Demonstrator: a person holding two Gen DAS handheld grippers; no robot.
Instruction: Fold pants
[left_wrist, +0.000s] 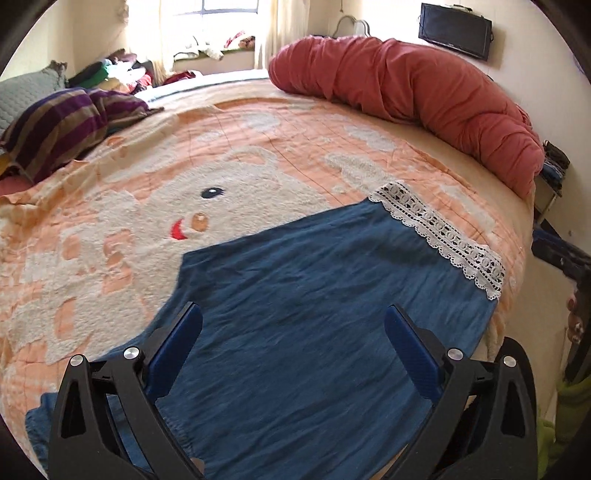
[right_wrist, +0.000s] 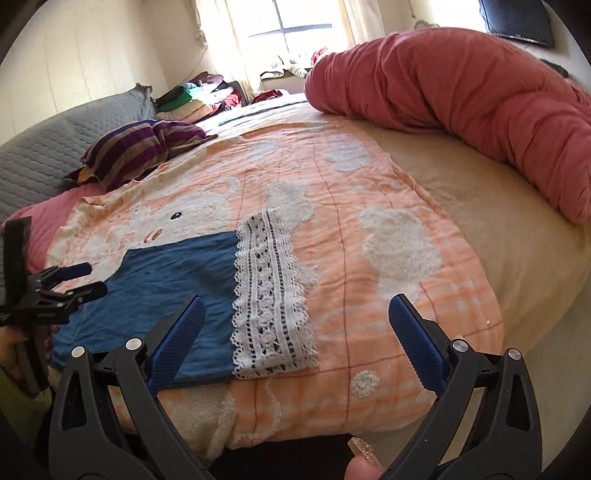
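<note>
Sunlight from the window fell on a big bed with a soft orange and cream blanket with a bear face (left_wrist: 207, 206) spread over it. Both grippers had their blue fingers spread wide apart, and nothing was held between them. The left gripper (left_wrist: 293, 325) hung over the blue cloth pants with a white lace hem (left_wrist: 314, 280), which lay flat near the bed's front edge. The right gripper (right_wrist: 297, 317) hung over the white lace hem (right_wrist: 271, 295) and the blanket beside it. Further out, a long red rolled quilt (right_wrist: 461, 81) lay along the far side, and a purple and tan striped pillow (right_wrist: 144, 151) sat well apart from the pants. The next grab could go wrong, I think, because the fluffy blanket could get pinched up with the thin cloth, or a finger might catch only the top layer and pull the fold crooked.
</note>
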